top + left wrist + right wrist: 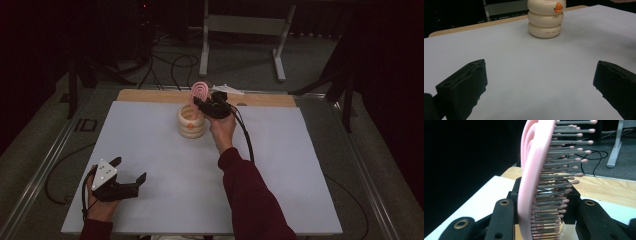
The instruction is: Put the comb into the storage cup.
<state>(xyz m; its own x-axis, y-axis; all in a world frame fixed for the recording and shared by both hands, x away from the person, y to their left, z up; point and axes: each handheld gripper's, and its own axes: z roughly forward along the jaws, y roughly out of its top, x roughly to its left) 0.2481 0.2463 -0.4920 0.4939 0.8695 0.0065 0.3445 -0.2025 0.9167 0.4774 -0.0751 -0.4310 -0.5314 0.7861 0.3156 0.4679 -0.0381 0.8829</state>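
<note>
While clamped in right hand-held gripper [204,103], pink brush [199,91] sits upright above cream holder [192,121].

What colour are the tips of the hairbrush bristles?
Pale pink, on grey bristles of the hairbrush; clearest in the right gripper view.

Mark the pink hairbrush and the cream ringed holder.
pink hairbrush with grey bristles [534,170], right gripper view, edge of pink head.
cream ringed holder with an orange duck [545,21], left gripper view, middle ring.
</note>
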